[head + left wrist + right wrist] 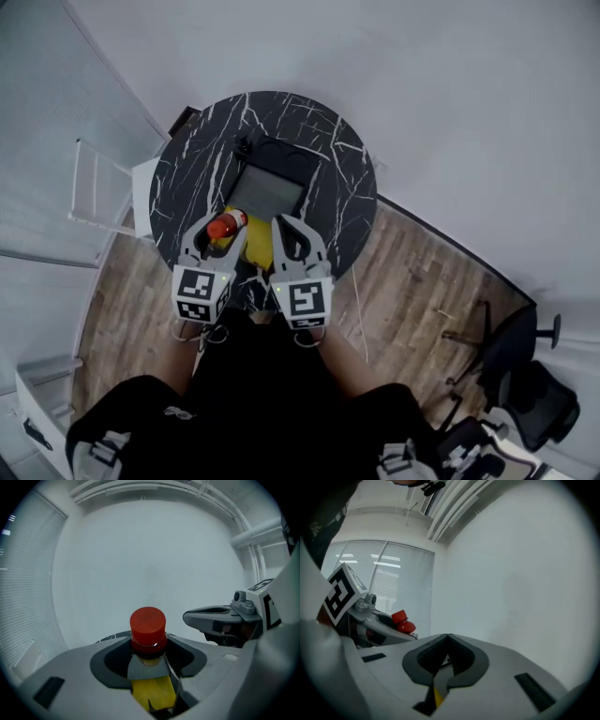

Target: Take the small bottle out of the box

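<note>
Small bottle point(148, 627), pinched at the neck by jaws of left gripper point(148, 645) (right gripper point(447, 643) closed on nothing), could slip & hit the desk point(195, 169) if grip loosens.

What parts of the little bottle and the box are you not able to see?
Bottle: left gripper view, the left gripper covers all but its top.
Box: head view, too small and dark to see inside.
Yellow thing: head view, left gripper and right gripper hide most of it.

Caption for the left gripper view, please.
Left hand-held gripper shut on a small red-capped bottle, just below its cap.
</note>
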The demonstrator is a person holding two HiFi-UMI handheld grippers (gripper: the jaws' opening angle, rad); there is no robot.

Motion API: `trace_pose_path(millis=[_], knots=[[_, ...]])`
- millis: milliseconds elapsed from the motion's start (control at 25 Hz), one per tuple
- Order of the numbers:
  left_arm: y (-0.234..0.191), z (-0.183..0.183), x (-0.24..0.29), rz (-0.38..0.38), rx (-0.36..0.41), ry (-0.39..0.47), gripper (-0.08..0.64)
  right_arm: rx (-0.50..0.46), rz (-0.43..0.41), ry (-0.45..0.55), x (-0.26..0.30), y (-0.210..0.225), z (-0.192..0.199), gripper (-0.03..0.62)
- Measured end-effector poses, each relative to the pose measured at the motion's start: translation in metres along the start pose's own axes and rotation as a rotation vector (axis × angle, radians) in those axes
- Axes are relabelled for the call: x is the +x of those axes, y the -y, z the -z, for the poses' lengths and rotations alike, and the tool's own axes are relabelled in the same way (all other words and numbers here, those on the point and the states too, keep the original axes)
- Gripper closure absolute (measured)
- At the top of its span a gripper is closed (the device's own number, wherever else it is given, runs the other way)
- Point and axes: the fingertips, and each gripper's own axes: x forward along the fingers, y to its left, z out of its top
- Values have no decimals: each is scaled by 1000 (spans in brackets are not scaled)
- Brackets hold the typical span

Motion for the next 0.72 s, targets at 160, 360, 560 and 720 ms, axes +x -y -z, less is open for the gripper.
trace_pose_path(millis=[160,360,560,720], knots=[[2,-11,-6,1,4,24,344,-13,14,23,-6,4,-15,597],[6,-21,-8,2,12,44,344,-8,28,49,-11,10,-24,597],[7,-29,-9,11,22,59,344,-5,29,56,-11,13,-30,597],[8,-32,-11,11,25,65,344,-10,22,62,-11,14,-32,597]])
